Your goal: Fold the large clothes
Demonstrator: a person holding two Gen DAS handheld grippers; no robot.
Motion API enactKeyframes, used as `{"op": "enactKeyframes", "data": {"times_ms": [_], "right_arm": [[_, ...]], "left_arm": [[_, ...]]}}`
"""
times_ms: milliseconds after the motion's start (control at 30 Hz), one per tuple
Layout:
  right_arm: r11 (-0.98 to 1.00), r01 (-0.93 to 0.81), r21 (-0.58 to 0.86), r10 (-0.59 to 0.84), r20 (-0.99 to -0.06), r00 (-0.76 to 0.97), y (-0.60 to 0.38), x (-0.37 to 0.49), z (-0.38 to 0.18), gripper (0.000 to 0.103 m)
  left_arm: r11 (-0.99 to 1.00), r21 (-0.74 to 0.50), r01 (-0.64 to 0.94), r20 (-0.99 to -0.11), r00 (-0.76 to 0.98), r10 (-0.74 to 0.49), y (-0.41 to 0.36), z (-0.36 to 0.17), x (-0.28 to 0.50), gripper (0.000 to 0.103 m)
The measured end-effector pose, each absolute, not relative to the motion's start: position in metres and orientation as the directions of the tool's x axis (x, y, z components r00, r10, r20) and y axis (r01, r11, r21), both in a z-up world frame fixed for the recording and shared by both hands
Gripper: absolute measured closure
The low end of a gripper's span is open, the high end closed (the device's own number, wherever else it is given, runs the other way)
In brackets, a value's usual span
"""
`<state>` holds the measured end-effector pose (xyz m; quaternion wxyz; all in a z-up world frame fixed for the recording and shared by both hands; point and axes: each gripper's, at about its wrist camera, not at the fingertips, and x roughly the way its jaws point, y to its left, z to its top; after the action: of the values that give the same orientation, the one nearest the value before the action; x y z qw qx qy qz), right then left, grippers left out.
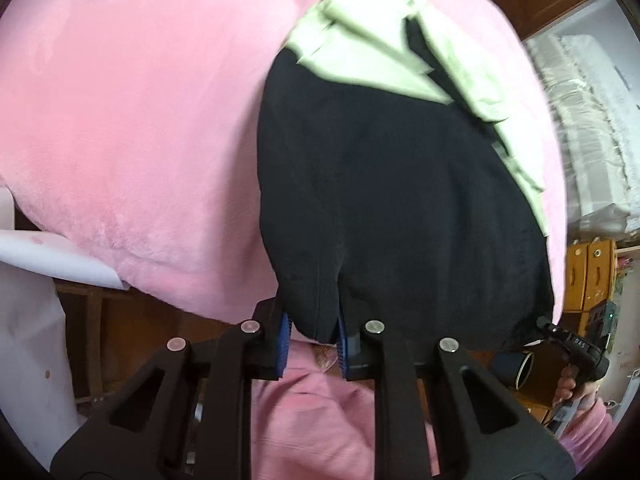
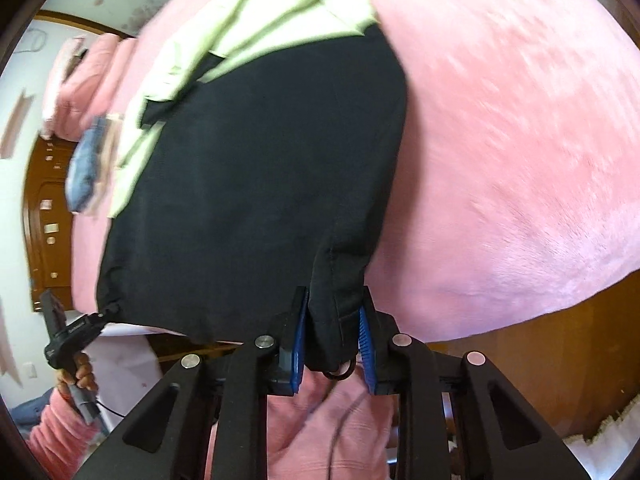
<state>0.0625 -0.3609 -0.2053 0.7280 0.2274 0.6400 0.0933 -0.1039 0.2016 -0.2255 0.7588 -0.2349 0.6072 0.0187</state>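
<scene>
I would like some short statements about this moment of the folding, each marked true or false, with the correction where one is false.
1. The left gripper has its jaws closed on the hem of the black garment. True.
2. The right gripper is empty, its jaws spread wide. False: its jaws pinch the other corner of the same hem.
3. The garment is black below and pale green at its far end. True.
4. The garment lies on a bare wooden table. False: it lies on a pink fleece blanket.
5. Both grippers hold the same edge, at its two corners. True.
6. The garment is already folded into a small square. False: it is stretched out long.
</scene>
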Motion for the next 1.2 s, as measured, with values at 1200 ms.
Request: {"op": "enactKeyframes", "data": {"times_ms": [1200], "right_arm": [[0.492, 0.194, 0.849, 0.286, -0.368, 0.885, -0.387, 0.261, 0.012, 0.082]], "left_arm": [[0.642, -0.665, -0.381, -0.604, 0.78, -0.164, 0.3, -0.039, 0.169, 0.095]]}}
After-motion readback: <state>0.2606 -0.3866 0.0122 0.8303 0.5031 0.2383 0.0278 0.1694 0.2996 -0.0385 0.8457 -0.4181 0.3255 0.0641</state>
